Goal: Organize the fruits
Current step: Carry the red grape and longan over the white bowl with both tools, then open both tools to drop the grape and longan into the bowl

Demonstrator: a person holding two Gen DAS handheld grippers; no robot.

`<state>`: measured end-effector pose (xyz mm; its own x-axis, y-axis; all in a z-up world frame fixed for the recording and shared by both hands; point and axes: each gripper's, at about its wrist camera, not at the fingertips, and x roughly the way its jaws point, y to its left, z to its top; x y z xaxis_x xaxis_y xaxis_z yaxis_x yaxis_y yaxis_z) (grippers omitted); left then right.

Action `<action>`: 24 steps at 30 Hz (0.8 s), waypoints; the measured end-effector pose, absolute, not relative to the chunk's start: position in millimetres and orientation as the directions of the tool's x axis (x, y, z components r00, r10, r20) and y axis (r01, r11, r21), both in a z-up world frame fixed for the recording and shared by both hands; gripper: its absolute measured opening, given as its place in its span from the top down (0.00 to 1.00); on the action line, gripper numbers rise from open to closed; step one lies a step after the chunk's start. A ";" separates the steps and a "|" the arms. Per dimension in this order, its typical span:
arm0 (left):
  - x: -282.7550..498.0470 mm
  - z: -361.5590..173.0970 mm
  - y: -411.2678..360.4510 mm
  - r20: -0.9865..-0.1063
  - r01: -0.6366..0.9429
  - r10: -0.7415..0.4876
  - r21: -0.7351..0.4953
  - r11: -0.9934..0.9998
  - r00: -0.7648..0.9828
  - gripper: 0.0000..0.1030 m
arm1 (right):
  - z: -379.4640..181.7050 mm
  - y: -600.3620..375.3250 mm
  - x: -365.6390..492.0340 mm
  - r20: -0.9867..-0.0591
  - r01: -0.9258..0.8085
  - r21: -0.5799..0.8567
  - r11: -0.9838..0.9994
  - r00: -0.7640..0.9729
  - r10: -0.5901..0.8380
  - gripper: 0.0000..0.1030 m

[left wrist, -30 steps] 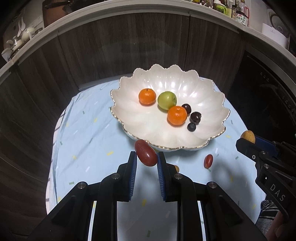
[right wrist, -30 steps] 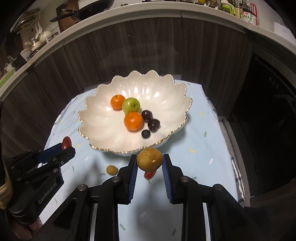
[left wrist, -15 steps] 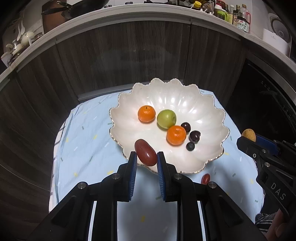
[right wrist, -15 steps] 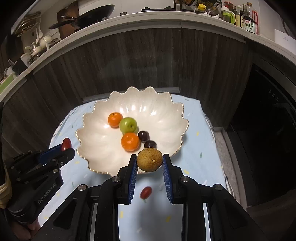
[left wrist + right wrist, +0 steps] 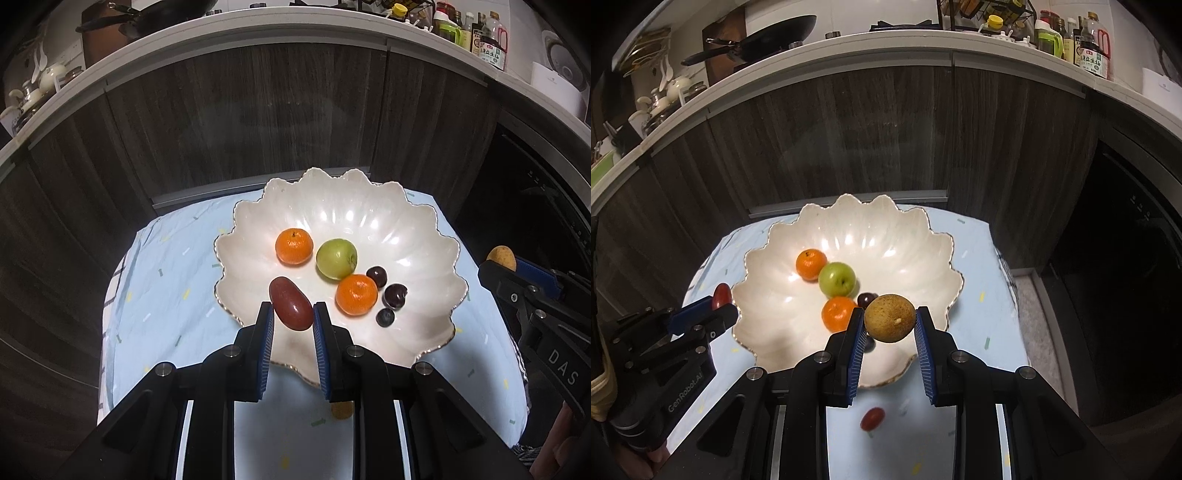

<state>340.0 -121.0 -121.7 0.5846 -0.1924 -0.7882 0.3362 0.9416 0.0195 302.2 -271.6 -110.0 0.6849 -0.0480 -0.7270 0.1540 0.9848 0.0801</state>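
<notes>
A white scalloped bowl (image 5: 413, 229) (image 5: 897, 236) sits on a light blue cloth. It holds two oranges (image 5: 294, 246) (image 5: 357, 294), a green apple (image 5: 336, 258) and three dark small fruits (image 5: 395, 295). My left gripper (image 5: 293, 314) is shut on a dark red oblong fruit (image 5: 290, 303), held over the bowl's near rim. My right gripper (image 5: 889, 325) is shut on a round tan-brown fruit (image 5: 890, 318), over the bowl's near right part. It also shows in the left wrist view (image 5: 501, 258).
A small red fruit (image 5: 872, 418) and a small yellow fruit (image 5: 341, 410) lie on the blue cloth (image 5: 162, 295) in front of the bowl. Dark wood cabinet fronts (image 5: 258, 122) rise behind the cloth. A dark appliance (image 5: 1126, 280) stands at right.
Both grippers have lifted and moved forward with their fruits, from in front of the bowl to over its near part. The bowl's fruits have not moved.
</notes>
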 end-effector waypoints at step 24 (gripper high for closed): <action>386.0 -156.9 -132.0 -0.817 0.320 -0.166 0.024 0.947 0.553 0.78 | -147.0 -285.0 354.3 -0.782 0.154 0.074 0.985 0.622 -0.038 0.73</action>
<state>386.0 -132.0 -156.9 0.5530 -0.1658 -0.8165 0.3195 0.9473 0.0241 354.3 -285.0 -147.0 0.6215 -0.0383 -0.7825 0.1535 0.9854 0.0737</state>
